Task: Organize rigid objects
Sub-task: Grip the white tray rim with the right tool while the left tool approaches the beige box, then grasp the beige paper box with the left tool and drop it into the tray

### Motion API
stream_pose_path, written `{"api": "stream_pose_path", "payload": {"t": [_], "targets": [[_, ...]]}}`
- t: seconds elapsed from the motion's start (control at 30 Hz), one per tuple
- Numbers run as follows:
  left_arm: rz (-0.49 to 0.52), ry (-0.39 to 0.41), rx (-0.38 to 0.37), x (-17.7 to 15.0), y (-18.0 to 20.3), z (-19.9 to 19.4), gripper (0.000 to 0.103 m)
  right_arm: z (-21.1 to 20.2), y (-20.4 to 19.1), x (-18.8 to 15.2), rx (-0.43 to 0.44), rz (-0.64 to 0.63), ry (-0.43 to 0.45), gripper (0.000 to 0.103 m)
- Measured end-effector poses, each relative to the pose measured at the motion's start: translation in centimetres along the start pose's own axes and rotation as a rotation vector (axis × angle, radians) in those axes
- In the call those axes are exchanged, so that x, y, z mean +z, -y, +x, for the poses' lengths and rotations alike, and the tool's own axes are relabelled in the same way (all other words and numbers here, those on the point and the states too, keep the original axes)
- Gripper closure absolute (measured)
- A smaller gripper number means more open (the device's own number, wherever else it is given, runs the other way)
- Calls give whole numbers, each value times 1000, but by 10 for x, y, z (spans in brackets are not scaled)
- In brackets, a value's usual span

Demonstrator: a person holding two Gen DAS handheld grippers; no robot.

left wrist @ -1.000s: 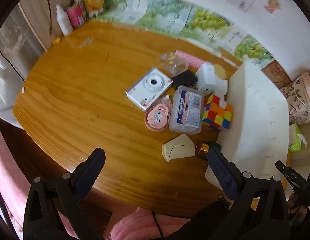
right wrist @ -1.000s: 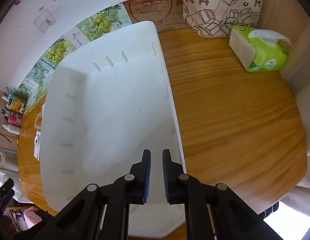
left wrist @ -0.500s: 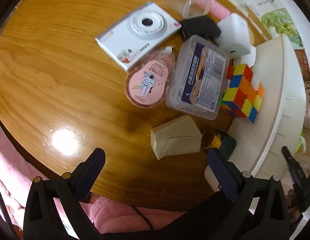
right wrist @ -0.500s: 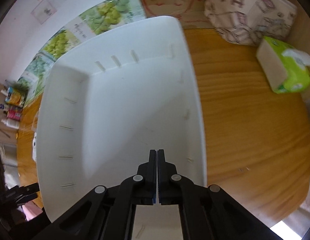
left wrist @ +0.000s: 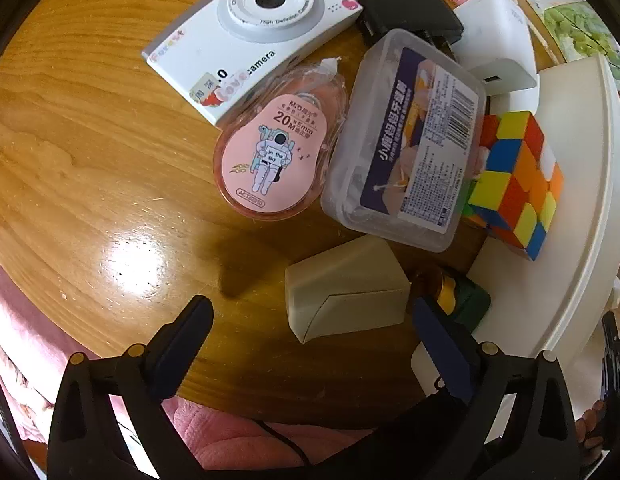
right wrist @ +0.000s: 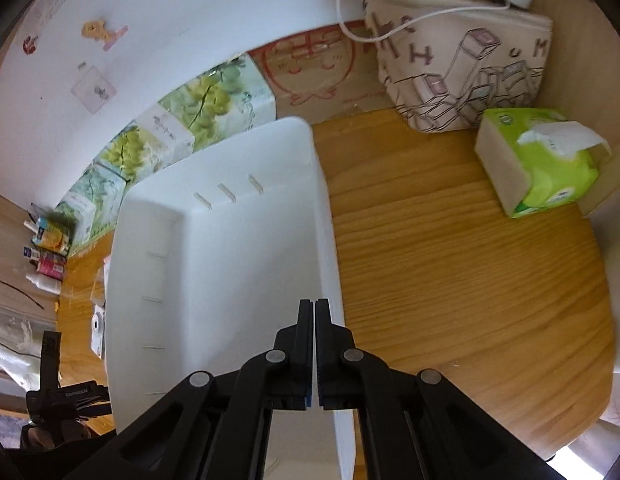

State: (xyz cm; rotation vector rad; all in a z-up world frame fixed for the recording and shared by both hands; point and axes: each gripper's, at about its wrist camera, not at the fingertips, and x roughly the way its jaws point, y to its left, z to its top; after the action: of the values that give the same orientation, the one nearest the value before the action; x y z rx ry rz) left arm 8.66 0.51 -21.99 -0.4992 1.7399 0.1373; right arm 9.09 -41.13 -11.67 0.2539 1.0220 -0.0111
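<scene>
table (left wrist: 82,152): round wooden top; clutter sits at its right side, hard against the bin.
bin (right wrist: 238,280): white plastic organiser with slotted walls, nothing in it yet. Its outer wall also shows in the left view (left wrist: 582,208).
left gripper (left wrist: 310,320): jaws wide apart, nothing between the pads. A second ago it looked across the whole table from high up; now it is low and pitched steeply down, with the beige box just ahead between the finger lines.
right gripper (right wrist: 314,312): fingers pressed together, empty. They were slightly parted a second ago and have since shut. It hangs over the bin's near right wall, not touching it as far as I can tell.
toy camera (left wrist: 254,36): white, flat on the table, far left of the pile.
clear lidded box (left wrist: 406,140): label up, touching the Rubik's cube (left wrist: 518,176), which sits against the bin wall.
correction tape (left wrist: 270,160): pink, in its wrapper, between camera and clear box.
beige box (left wrist: 342,292): nearest item, lying on its side, apart from the rest.
small green item (left wrist: 466,300): partly hidden behind the left gripper's right finger; can't identify it.
read: the left's descent looks like a pick approach on the beige box; right parked shut, idle.
progress: nothing sorted yet, all items still outside the bin.
</scene>
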Motion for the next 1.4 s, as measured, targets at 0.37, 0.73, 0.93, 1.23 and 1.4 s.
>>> {"api": "stream_pose_path", "payload": {"t": [0.37,0.73,0.93,1.23,1.4], "targets": [[-34,-18,-52,-1,-4,7,4,18,11,-11,-21,52,-69,70],[-70,-1,-46,-1,-8,10,4,54,-3,-28,-67,4,-210,70],[-74,-6,25,2,15,24,10,57,-6,-30,-96,-31,-230,72],[-48,31,83,5,22,21,37,64,1,-30,-168,-67,-251,98],[-44,34,60,8,21,20,37,63,-11,-31,-201,-175,-201,98]]}}
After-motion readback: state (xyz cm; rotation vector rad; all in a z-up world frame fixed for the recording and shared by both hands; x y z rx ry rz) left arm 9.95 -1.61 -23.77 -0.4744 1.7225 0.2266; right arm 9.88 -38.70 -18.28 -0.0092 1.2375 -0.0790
